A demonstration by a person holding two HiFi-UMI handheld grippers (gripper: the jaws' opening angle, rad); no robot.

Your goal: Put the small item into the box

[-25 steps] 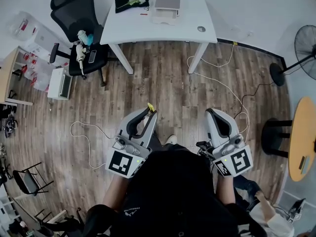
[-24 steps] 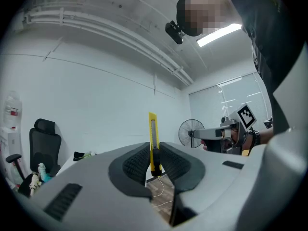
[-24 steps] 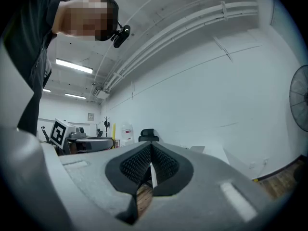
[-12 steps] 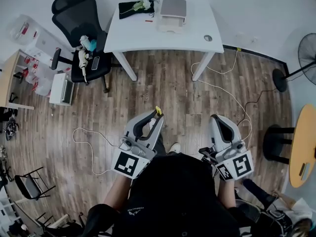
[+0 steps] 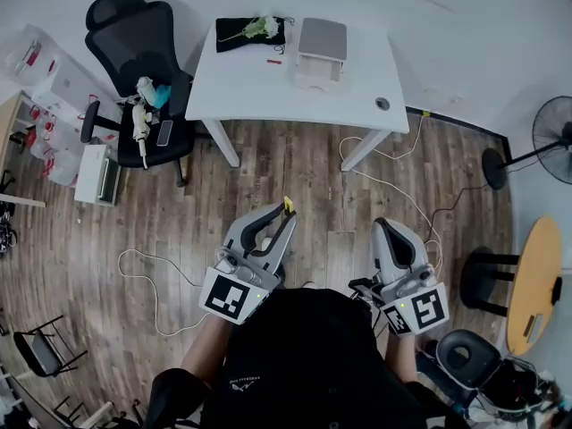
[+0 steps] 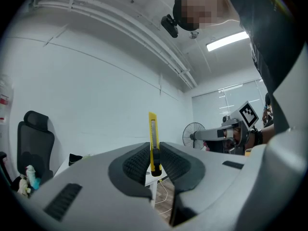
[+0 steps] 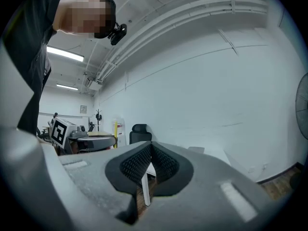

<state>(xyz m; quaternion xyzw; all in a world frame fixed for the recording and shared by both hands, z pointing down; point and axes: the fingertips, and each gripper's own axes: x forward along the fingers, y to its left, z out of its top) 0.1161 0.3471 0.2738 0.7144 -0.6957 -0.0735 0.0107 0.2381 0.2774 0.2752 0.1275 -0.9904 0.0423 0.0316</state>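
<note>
My left gripper [image 5: 284,214] is held above the wooden floor, shut on a yellow utility knife [image 5: 288,206]. In the left gripper view the knife [image 6: 152,134] stands upright between the jaws of the left gripper [image 6: 154,154], its tip sticking out above them. My right gripper [image 5: 386,229] hangs beside it on the right, and in its own view the right gripper [image 7: 151,154] has its jaws closed with nothing between them. The box [image 5: 320,47], grey-topped and pale, sits at the far side of the white table [image 5: 295,92], well ahead of both grippers.
A black cloth with a flower [image 5: 250,32] and a small red item [image 5: 273,61] lie on the table. A black office chair [image 5: 134,52] stands to its left, with a fan [image 5: 554,132] and a round wooden table [image 5: 534,284] on the right. Cables [image 5: 393,186] trail over the floor.
The table has slid lower and nearer in the head view. Both grippers sit a little lower in the view. The knife stays held in the left gripper.
</note>
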